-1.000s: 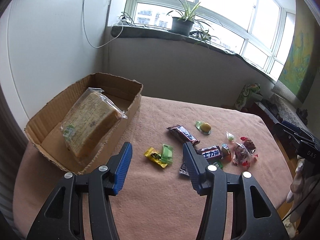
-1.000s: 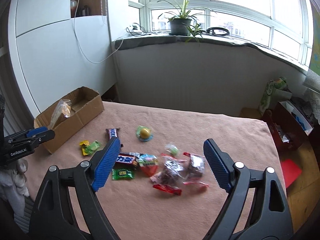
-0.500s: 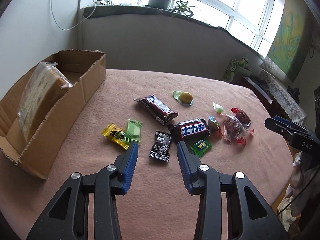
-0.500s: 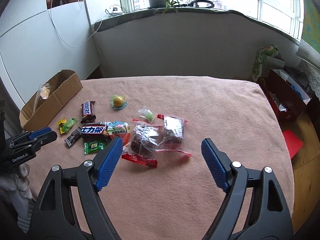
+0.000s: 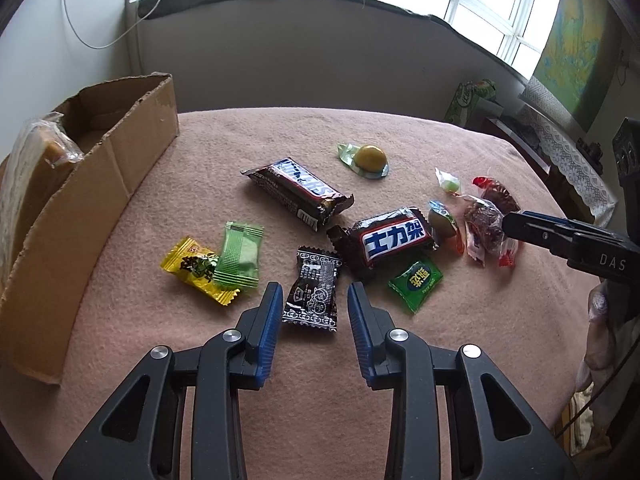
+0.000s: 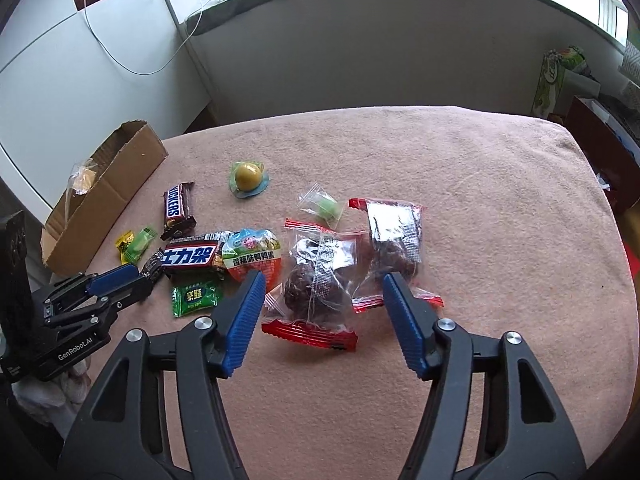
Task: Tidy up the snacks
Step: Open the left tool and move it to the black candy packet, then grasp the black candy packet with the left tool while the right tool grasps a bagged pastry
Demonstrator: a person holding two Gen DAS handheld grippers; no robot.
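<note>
Loose snacks lie on a pink tablecloth (image 5: 400, 360). My left gripper (image 5: 314, 298) points down at a small black-and-white candy (image 5: 316, 276). Its jaws are closing with the candy between them, and the pads stand just clear of the wrapper. My right gripper (image 6: 323, 284) straddles a clear packet with red ends and a dark ball inside (image 6: 316, 280). Its jaws are closing too, with gaps on both sides. A cardboard box (image 5: 100, 184) at the left holds a bagged loaf (image 5: 28, 176).
Around the black candy lie a yellow candy (image 5: 192, 266), a pale green one (image 5: 240, 256), two Snickers bars (image 5: 296, 192) (image 5: 394, 238) and a green sachet (image 5: 416, 280). A second clear packet (image 6: 394, 236) lies beside the first. Bare cloth extends right (image 6: 520, 240).
Both grippers have come down toward the table and their jaws have narrowed. The left now flanks the black candy, the right flanks the clear packet. No snack has moved.
</note>
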